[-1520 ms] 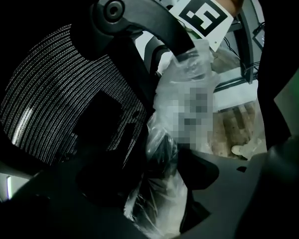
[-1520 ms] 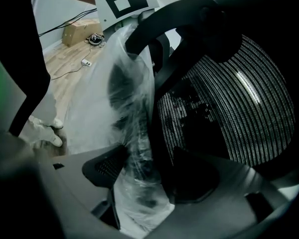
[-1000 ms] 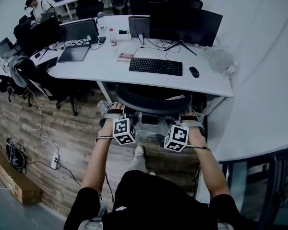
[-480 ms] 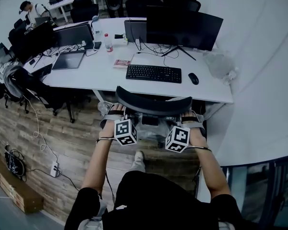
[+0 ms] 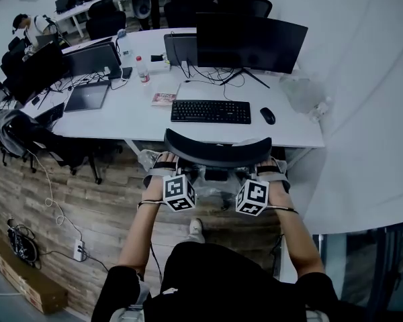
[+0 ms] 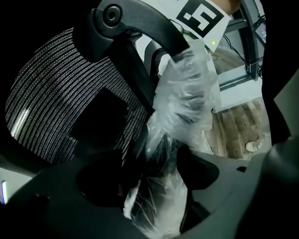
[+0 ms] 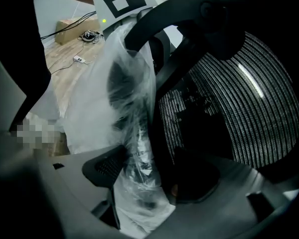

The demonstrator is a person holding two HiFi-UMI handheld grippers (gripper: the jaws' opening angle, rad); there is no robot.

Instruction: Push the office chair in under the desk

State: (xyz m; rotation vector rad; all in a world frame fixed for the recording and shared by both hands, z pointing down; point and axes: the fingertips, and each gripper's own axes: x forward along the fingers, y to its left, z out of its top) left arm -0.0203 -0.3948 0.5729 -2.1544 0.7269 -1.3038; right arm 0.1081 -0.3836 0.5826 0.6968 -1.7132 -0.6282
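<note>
**Office chair (image 5: 217, 154) at desk (image 5: 141, 123) edge, left gripper (image 6: 152, 176) and right gripper (image 7: 147, 176) both clamped on it**

Head view. The chair sits at 12 o'clock from me. The curved top rail of its backrest lies right along the near edge of the white desk. The seat is hidden below the rail, so I cannot tell how far under it reaches. On the desk, the keyboard (image 5: 211, 111) is at 12 o'clock from the rail, the mouse (image 5: 267, 115) at 1 o'clock and the monitor (image 5: 252, 42) beyond both. A bottle (image 5: 142, 70) stands at 10 o'clock, well apart. Wooden floor (image 5: 87, 200) spreads toward 9 o'clock. My hands meet the rail's two ends, with the left marker cube (image 5: 179, 192) at 7 o'clock of the rail and the right marker cube (image 5: 252, 197) at 5 o'clock.

Left gripper view. My fingers (image 6: 97, 176) stand narrow, closed on a dark part of the chair wrapped in crinkled clear plastic (image 6: 189, 98). The plastic fills the gap between the pads. I cannot tell whether that part is a frame strut or an armrest. The mesh back (image 6: 50, 98) is at 10 o'clock and the top rail (image 6: 134, 19) runs across 12 o'clock.

Right gripper view. The grip is mirrored. The fingers (image 7: 194, 180) are narrow and hold another plastic-wrapped dark part. The mesh is at 2 o'clock and the floor at 10 o'clock.
</note>
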